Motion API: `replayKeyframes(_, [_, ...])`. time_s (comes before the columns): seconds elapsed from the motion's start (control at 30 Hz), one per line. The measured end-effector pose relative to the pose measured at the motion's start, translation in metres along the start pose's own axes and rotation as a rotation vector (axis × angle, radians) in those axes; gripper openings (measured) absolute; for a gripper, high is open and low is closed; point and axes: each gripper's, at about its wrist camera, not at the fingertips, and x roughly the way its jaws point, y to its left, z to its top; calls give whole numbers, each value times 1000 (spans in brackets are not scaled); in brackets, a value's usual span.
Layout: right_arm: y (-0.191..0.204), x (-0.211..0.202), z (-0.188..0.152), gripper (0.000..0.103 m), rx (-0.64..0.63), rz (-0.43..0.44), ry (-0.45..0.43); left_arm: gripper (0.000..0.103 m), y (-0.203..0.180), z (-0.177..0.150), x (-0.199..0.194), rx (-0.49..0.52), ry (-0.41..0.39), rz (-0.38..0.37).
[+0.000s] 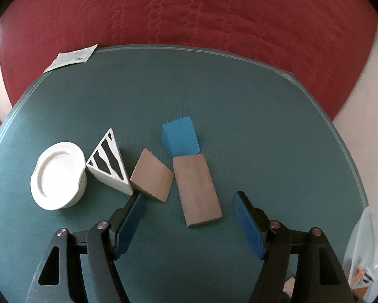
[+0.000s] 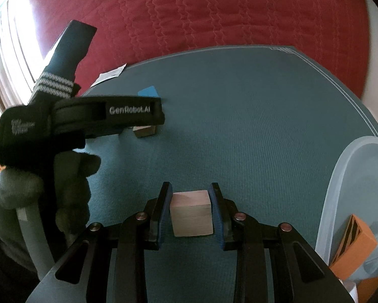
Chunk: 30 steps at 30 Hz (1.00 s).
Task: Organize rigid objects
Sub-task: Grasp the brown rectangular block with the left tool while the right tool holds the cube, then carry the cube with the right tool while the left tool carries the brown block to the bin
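The right tongs (image 2: 190,198) are clamping a pale wooden cube (image 2: 191,213) between their blue pads, one pad pressing each side of it, with the cube sitting low over the green mat (image 2: 252,131) that is covering the worktop. To the right of them a clear plastic bin (image 2: 340,176) is standing at the mat's edge, holding an orange striped wedge (image 2: 353,247).

The left tongs (image 1: 189,199) are hanging spread wide apart and gripping nothing — a long brown block (image 1: 197,192) is lying between their tips, nearer the left one. A brown wedge (image 1: 152,175) is lying just beyond the left pad, a white striped triangle (image 1: 108,161) is touching its left corner, and a white plate (image 1: 57,175) is sitting further left. A blue block (image 1: 181,137) is butting against the long block's far end.
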Motion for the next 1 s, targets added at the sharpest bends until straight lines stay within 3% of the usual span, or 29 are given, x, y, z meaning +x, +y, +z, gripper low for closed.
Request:
replayKeyframes(0.17, [2, 1, 1, 31, 1, 0, 0, 75, -7, 3, 3, 14, -11, 36])
replayKeyframes(0.3, [-1, 0, 0, 31, 2, 0, -2, 49, -14, -1, 4, 80, -47, 112])
replayKeyframes(0.4, [-2, -1, 0, 31, 9, 0, -9, 29, -19, -7, -1, 122, -66, 96])
replayKeyframes(1.0, [-4, -37, 0, 31, 43, -28, -112, 29, -39, -36, -47, 229, -195, 90])
